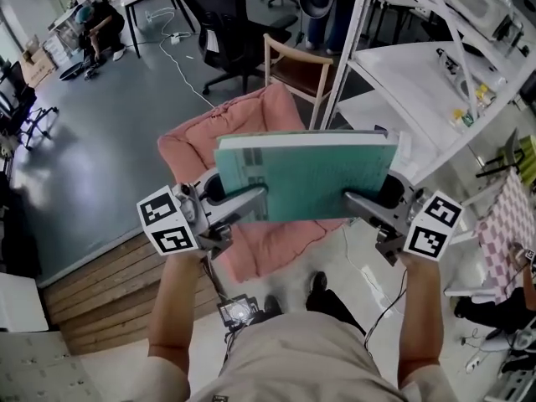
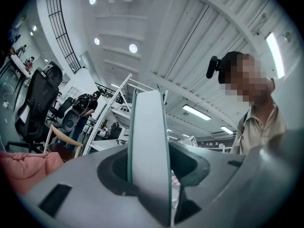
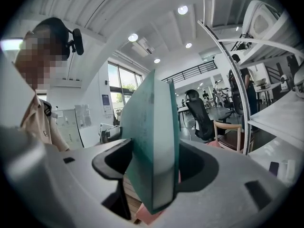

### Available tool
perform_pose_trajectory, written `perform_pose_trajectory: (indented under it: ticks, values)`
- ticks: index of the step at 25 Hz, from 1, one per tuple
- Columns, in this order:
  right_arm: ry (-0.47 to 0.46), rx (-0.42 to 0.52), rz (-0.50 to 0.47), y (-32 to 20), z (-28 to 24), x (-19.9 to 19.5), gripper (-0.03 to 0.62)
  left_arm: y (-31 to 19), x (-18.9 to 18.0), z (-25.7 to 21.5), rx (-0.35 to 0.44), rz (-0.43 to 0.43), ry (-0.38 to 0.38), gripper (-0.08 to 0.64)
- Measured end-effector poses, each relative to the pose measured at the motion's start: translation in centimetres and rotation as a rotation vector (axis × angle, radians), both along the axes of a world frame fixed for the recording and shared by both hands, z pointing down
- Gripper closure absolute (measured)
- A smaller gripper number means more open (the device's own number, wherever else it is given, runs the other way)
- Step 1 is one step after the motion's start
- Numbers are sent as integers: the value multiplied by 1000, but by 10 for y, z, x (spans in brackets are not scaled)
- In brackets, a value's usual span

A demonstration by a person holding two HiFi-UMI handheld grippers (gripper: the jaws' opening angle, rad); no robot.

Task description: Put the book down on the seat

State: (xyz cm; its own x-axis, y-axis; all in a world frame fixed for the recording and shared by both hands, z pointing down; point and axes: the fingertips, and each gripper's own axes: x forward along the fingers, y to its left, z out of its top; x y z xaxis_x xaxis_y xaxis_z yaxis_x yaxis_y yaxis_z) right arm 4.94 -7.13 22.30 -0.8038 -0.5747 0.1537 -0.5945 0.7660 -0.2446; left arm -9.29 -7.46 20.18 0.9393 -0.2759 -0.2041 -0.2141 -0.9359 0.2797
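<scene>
- Plainly, the book (image 1: pixel 306 174) hangs level in the air above the pink padded seat (image 1: pixel 251 115) and does not touch it, so the putting-down is not yet done.
- One tool takes each short end, probably to keep the wide, floppy book flat and steady as it goes down onto the soft padding.
- The left gripper (image 1: pixel 254 199) pinches its end of the book between its jaws.
- The right gripper (image 1: pixel 358 201) has its jaws spread wide around the other end; the book sits between them and seems to rest there rather than be squeezed.
- No box or bin plays a part; the white shelves (image 1: pixel 419 65) to the right carry a few small things, too small to tell.
</scene>
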Motion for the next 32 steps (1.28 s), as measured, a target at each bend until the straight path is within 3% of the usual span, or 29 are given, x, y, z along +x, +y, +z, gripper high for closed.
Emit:
perform_pose_trajectory:
  ticks: [7,13,17,32]
  values:
    - [-28,8,-76,-69,11,-25,316,-59,-23,8,-11,-99,-34,383]
    - [-44,10,-143,-120,13,-17,318,-101,-14,9,-19,-173,-61,380]
    - [-46,-4,-162,-154,24,-6,321,-134,-2,20,-29,-199,-70,374]
    - [-48,-152,-154,-237,106,26,325,-226,30,102,-185,-236,-119,344]
